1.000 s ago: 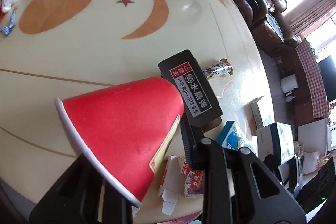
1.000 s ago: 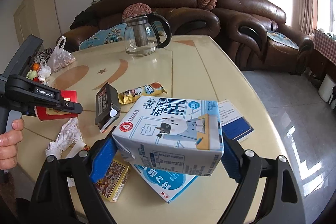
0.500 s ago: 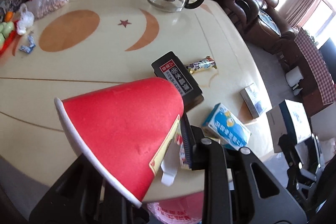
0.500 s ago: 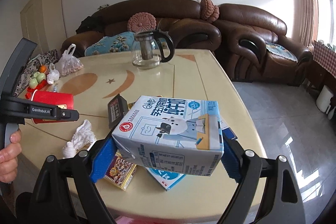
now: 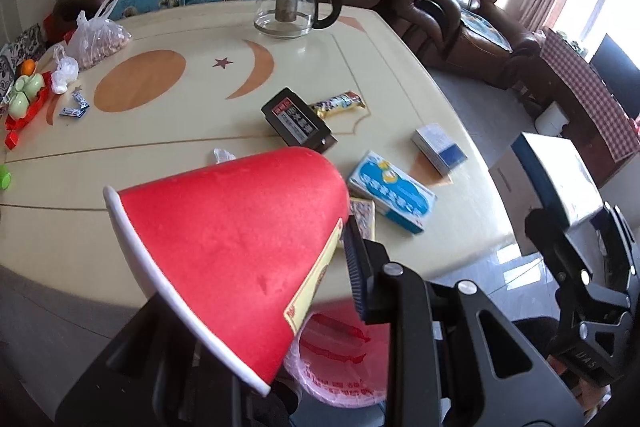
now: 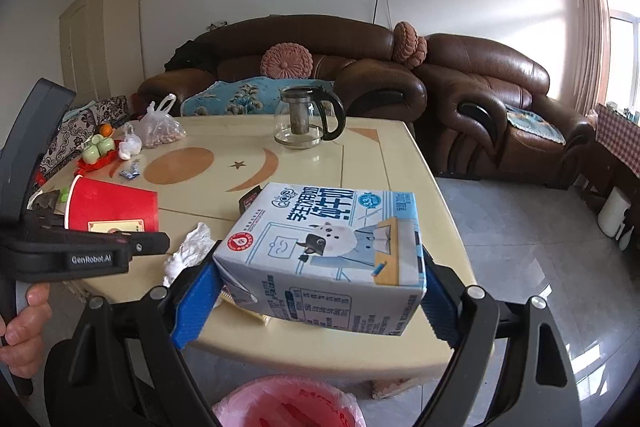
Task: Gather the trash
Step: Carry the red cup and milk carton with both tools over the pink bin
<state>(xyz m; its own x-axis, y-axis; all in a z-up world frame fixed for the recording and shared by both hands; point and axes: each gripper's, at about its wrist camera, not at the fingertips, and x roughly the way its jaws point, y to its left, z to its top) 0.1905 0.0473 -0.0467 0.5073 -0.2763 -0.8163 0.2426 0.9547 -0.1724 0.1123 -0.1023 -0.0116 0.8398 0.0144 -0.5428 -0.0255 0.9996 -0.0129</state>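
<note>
My left gripper (image 5: 256,279) is shut on a red paper cup (image 5: 240,247), which lies on its side with its white rim to the left. In the right wrist view the same cup (image 6: 112,205) and left gripper (image 6: 132,247) hang over the table's near left edge, with a person's hand on the handle. My right gripper (image 6: 316,303) is shut on a blue and white milk carton (image 6: 324,251), its blue pads pressing both ends. A pink trash bag (image 6: 288,403) lies open on the floor below both grippers, close to the table edge (image 6: 340,359).
On the cream table (image 5: 160,131) lie a black box (image 5: 298,119), a snack wrapper (image 5: 338,103), a blue and white box (image 5: 390,189), a small box (image 5: 438,147) and a crumpled tissue (image 6: 188,251). A glass teapot (image 5: 292,7), a bag of nuts (image 5: 98,39) and brown sofas stand behind.
Both grippers have pulled back from the table and risen, still holding the cup and the carton. The pink bag has come into view beneath them.
</note>
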